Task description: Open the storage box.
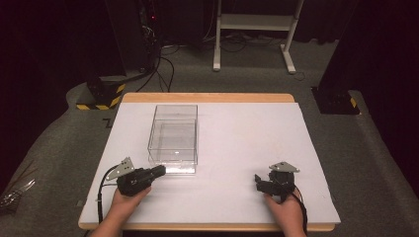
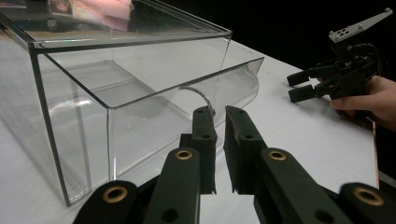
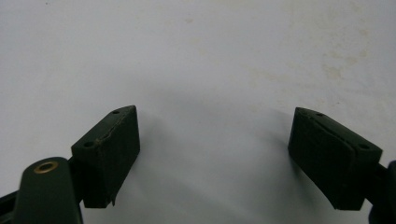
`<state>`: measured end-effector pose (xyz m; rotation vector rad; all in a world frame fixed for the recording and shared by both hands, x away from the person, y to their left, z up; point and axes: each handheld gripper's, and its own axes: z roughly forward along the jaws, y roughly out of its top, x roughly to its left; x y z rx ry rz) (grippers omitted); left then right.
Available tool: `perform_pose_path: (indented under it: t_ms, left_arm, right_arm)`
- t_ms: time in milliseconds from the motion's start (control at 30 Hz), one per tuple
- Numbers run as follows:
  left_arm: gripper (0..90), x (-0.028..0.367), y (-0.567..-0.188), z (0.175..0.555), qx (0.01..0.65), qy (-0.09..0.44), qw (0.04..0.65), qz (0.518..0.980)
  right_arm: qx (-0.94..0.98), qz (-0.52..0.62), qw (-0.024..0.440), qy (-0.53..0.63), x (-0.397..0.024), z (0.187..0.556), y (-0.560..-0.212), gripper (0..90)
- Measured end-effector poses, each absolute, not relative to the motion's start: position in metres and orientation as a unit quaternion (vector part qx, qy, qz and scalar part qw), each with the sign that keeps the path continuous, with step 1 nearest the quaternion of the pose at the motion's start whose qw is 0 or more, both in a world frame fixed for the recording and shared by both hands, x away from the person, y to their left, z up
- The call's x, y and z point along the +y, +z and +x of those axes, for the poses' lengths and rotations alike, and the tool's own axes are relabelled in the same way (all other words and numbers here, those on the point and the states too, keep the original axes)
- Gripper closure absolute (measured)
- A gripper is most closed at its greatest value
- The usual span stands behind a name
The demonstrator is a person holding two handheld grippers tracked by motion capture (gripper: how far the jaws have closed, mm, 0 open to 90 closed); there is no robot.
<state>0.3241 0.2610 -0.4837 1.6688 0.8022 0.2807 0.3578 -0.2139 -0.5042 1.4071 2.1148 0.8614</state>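
A clear box is seen on the white table, left of centre, its long axis running from 12 to 6 o'clock in the high view. The left gripper is held at the box's near end, at about 7 o'clock from the box's middle, pointing toward 2 o'clock at the near wall. In the left gripper view the box lies at 10 o'clock, and its curved front flap ends just beyond the fingertips. The jaws are drawn almost together, with only a narrow slit left between them; whether the flap's thin edge is pinched there cannot be told. The right gripper is held at 4 o'clock on the table, well apart from the box. In the right gripper view its fingers are spread wide over bare table, nothing between them
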Motion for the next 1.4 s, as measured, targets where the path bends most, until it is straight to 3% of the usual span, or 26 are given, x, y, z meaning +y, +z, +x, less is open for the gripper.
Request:
perform_pose_path:
  t_ms: [1400]
  left_arm:
    - [83.8,0.262,-0.485,0.281,0.333,0.103,0.602,0.719]
  right_arm:
    - [0.768,0.510,0.228,0.313,-0.214,0.357,-0.504,17.2]
